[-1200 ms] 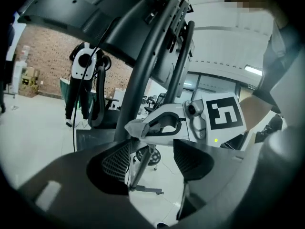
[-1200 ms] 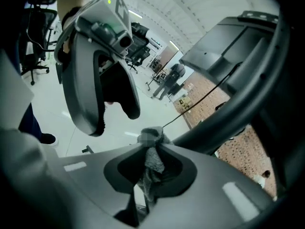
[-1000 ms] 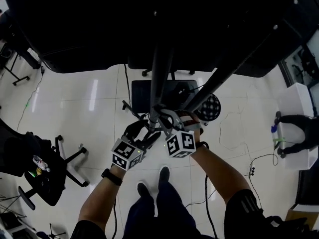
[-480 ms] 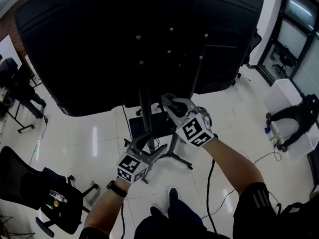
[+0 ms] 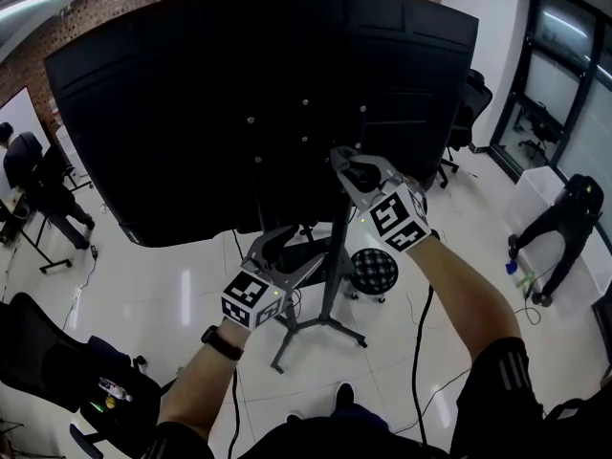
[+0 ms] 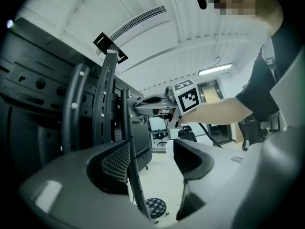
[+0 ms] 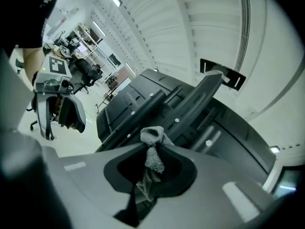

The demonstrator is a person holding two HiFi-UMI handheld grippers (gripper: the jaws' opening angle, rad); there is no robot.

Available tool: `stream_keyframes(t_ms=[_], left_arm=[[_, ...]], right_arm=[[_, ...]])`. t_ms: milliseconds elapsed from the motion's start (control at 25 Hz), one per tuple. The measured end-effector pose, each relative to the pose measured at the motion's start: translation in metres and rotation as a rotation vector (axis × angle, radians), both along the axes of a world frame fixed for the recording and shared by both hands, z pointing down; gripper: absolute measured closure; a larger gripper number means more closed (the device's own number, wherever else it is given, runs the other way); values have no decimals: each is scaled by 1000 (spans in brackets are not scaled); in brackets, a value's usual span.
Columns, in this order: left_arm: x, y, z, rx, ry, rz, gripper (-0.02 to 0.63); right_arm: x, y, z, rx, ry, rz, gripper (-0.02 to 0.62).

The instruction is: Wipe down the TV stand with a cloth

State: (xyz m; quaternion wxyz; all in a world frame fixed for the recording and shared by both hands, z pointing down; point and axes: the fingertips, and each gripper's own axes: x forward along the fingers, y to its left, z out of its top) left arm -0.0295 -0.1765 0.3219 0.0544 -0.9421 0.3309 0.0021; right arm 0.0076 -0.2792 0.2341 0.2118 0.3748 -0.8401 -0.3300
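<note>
The TV stand's black pole (image 5: 335, 256) rises from splayed legs to the back of a big black TV (image 5: 239, 113). My right gripper (image 5: 348, 167) is high on the stand, just below the TV's mounting rails (image 7: 190, 104). It is shut on a grey cloth (image 7: 152, 156), whose tuft sticks out past the jaws toward the rails. My left gripper (image 5: 287, 247) is lower, at the pole. It is open, and a thin black stand bar (image 6: 131, 171) runs through the gap close to its left pad (image 6: 114, 163). The cloth does not show in the head view.
A round perforated stool (image 5: 373, 269) stands just behind the stand's legs (image 5: 320, 328). A black office chair (image 5: 57, 371) is at lower left. People stand at far left (image 5: 29, 175), and one bends over at right (image 5: 564, 218) by a white box (image 5: 535, 194).
The head view has swung up from the floor to the TV's back. My right gripper has risen along the stand with the cloth. The left gripper has stayed low by the pole.
</note>
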Motion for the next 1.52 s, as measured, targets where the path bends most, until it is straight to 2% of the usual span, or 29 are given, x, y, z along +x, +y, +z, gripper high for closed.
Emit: stream_keyframes(t_ms=[440, 640, 800, 960, 1240, 1400, 1520], left_arm=[[42, -55, -77, 110, 34, -43, 299], [52, -72, -95, 146, 18, -66, 301], [55, -85, -104, 166, 16, -89, 301], [60, -93, -94, 147, 17, -98, 301], [69, -107, -73, 101, 35, -103, 304], [73, -111, -58, 70, 30, -103, 304], [74, -113, -52, 58, 30, -103, 304]], right_arm=[[36, -46, -100, 191, 90, -71, 551], [39, -62, -116, 201, 166, -111, 551], [35, -67, -116, 186, 210, -149, 549], [35, -64, -100, 196, 256, -173, 548], [37, -63, -88, 286, 200, -169, 546], [42, -60, -75, 356, 239, -148, 544], [40, -64, -47, 309, 294, -150, 546]])
